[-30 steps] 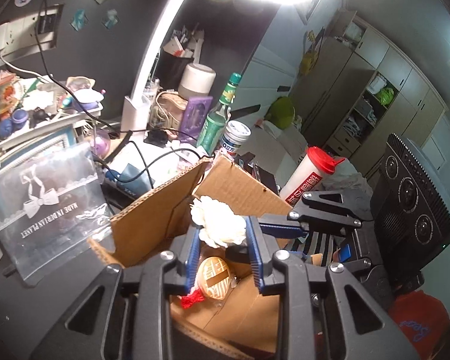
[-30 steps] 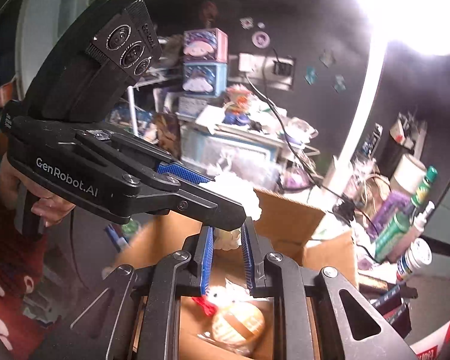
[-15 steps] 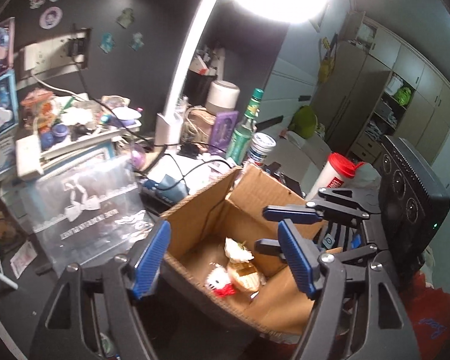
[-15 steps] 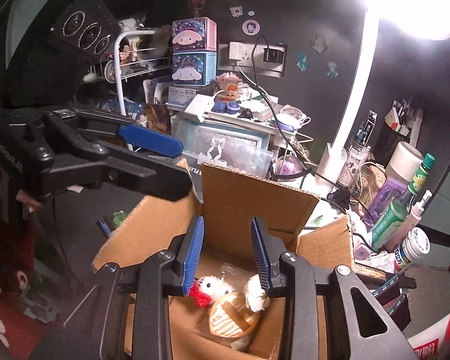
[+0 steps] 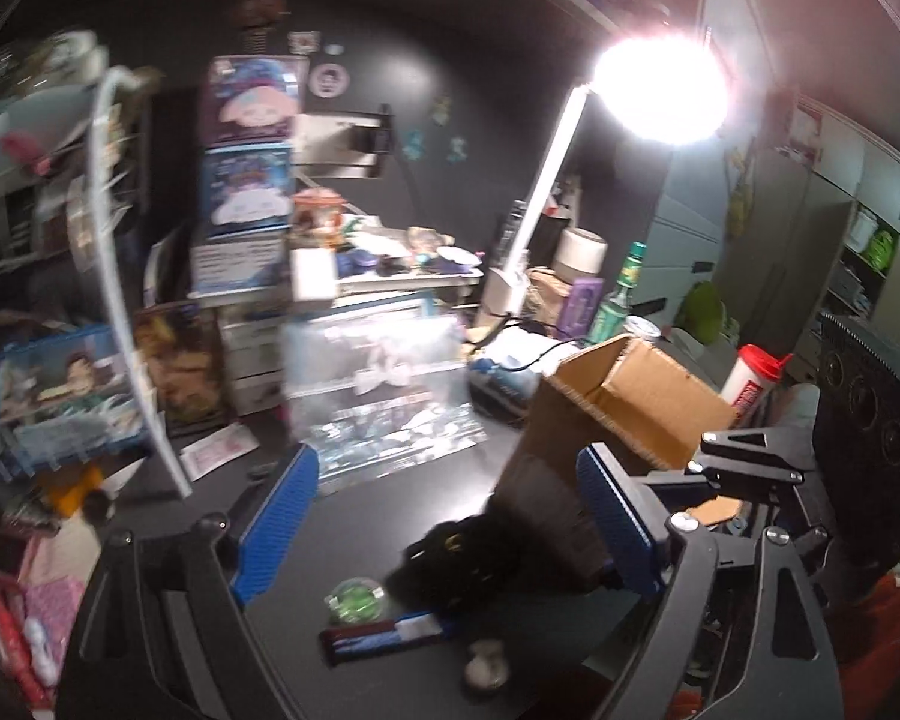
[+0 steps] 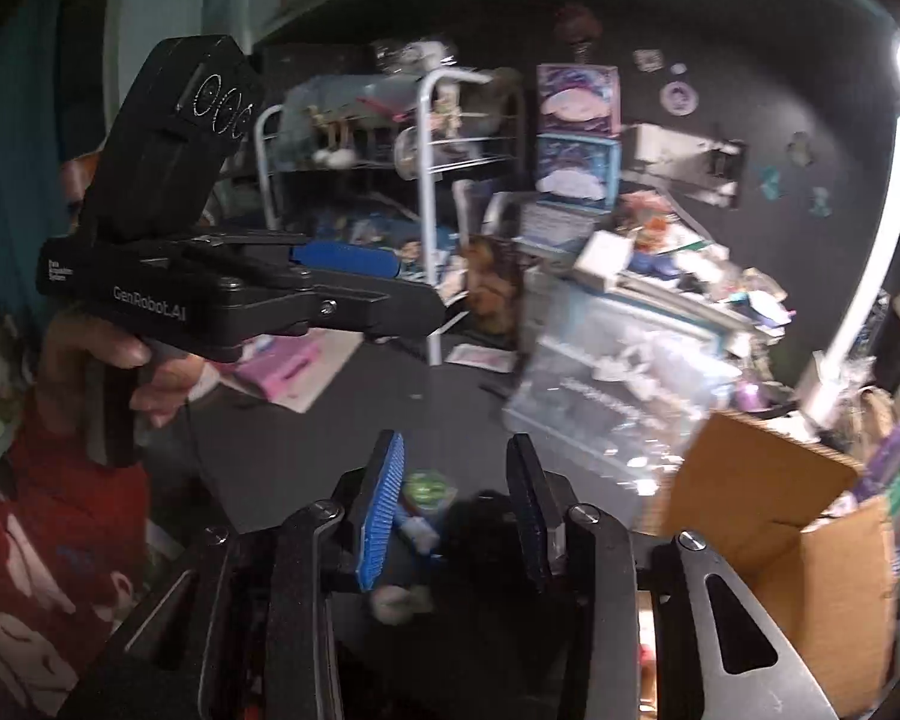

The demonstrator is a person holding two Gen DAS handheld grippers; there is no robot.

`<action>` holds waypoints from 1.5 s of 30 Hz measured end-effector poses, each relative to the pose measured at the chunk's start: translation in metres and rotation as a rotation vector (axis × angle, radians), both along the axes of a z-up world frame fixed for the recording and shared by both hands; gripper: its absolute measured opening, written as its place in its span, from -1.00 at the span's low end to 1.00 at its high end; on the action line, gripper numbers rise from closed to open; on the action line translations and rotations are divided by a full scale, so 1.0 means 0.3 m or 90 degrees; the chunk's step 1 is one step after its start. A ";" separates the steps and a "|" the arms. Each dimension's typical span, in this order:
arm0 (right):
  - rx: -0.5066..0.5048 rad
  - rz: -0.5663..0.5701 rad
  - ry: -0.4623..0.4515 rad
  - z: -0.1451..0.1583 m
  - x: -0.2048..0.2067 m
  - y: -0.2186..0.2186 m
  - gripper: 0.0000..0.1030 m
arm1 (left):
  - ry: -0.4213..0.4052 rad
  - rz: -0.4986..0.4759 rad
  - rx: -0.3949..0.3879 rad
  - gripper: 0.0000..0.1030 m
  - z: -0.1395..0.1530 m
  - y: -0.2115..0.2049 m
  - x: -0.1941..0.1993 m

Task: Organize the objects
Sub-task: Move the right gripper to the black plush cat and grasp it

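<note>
Cardboard box (image 5: 624, 414) standing open on the dark desk (image 5: 354, 516), right of and beyond the left gripper (image 5: 444, 528), at the lower right beside the right gripper (image 6: 456, 504); small green round item (image 5: 354, 600), black lump (image 5: 456, 564) and red-blue-white packet (image 5: 384, 639) lying on the desk between and just below the left gripper's blue pads; left gripper wide apart, jaws just been opening, clamped on nothing; right gripper partly apart, jaws just been opening, gripping nothing, green item showing between the pads; hand (image 6: 120, 360) at far left gripping the left tool's handle; clear plastic case (image 5: 372, 384) and lit lamp (image 5: 660, 90) beyond.
</note>
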State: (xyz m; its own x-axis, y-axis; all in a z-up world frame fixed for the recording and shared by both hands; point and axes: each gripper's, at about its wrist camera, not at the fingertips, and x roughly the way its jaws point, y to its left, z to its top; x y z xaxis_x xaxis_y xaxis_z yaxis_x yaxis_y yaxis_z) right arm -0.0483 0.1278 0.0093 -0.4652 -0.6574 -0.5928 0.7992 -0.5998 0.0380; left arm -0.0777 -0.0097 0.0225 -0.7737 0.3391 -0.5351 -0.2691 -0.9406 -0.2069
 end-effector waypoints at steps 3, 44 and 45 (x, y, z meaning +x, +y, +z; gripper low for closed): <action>-0.011 -0.024 -0.034 -0.089 0.016 -0.076 -0.22 | -0.004 0.027 0.007 0.67 -0.060 -0.079 0.044; 0.132 -0.250 0.019 -0.450 -0.165 -0.181 -0.06 | -0.064 0.010 -0.002 0.67 -0.260 -0.179 0.079; 0.128 -0.240 0.020 -0.446 -0.163 -0.186 -0.08 | -0.064 0.011 -0.003 0.67 -0.258 -0.175 0.079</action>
State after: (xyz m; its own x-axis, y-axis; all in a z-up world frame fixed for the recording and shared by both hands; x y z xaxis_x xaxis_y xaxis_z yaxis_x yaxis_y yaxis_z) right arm -0.0974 0.0720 -0.1244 -0.6712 -0.3102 -0.6732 0.5210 -0.8435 -0.1308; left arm -0.0540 -0.0623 -0.0549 -0.7214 0.3238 -0.6122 -0.2313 -0.9458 -0.2278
